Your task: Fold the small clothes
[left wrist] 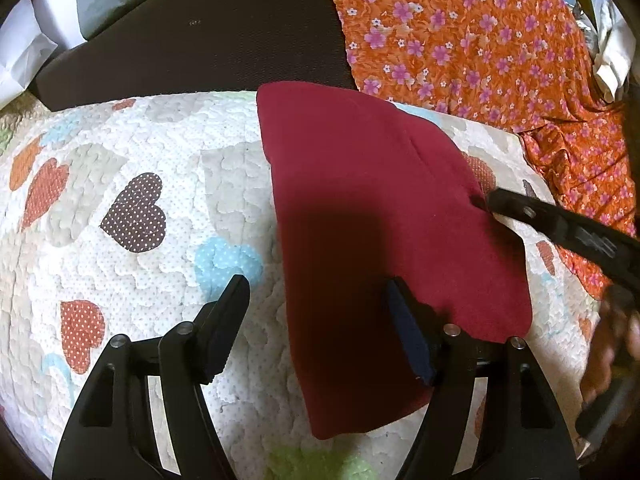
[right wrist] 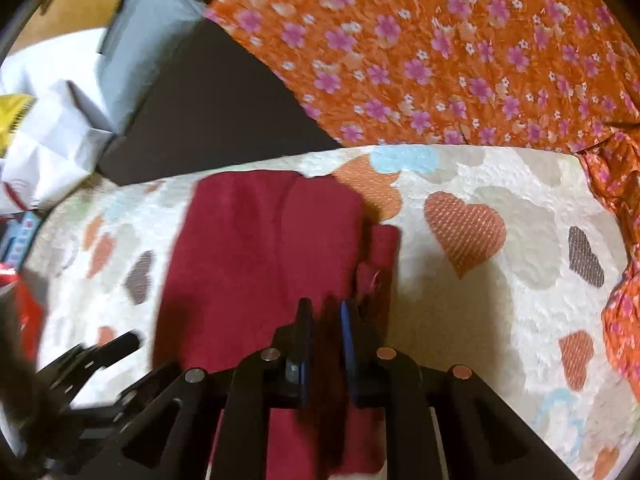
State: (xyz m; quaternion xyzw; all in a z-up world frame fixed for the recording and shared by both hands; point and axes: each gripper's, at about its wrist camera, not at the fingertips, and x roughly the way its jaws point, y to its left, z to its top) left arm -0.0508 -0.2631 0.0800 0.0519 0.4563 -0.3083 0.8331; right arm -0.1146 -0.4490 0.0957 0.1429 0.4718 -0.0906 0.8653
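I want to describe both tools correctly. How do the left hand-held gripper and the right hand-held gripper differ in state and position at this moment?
The left hand-held gripper is open; the right hand-held gripper is almost shut.

The left one straddles the left edge of the dark red garment without clamping it; the right one is at the garment's right edge, seemingly pinching a fold.

Both are black, point downward and work above the heart-patterned quilt.

The folded garment (left wrist: 360,208) lies on the heart quilt (left wrist: 140,168). Behind the quilt lies the floral cloth (left wrist: 480,40), with a dark cushion (left wrist: 200,40) to that cloth's left.
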